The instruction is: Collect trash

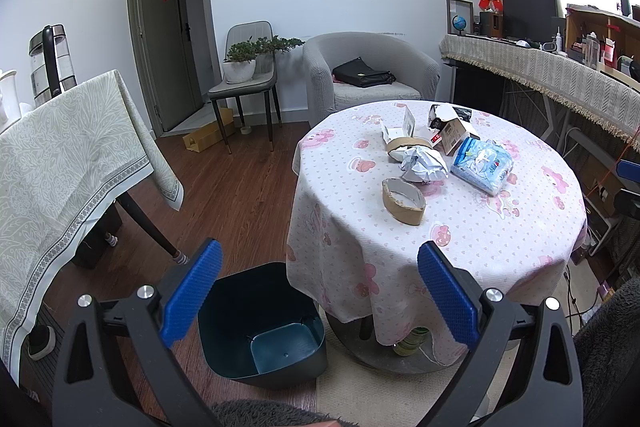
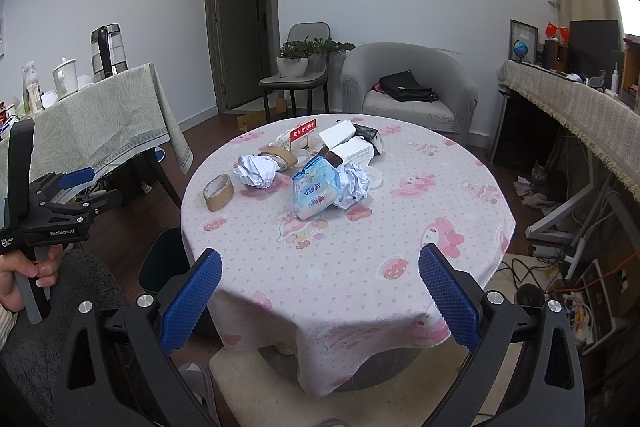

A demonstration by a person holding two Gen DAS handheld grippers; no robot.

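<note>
Both jaws spread wide, empty: left gripper, right gripper. Trash pile sits mid-table, bin on floor beside it. Likely pre-grasp; next: reach nearest tape core.

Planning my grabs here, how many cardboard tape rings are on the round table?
2. One empty tape ring sits alone, nearest the table's left edge. The other ring lies farther back, touching the crumpled paper ball. More may hide behind the boxes.
</note>
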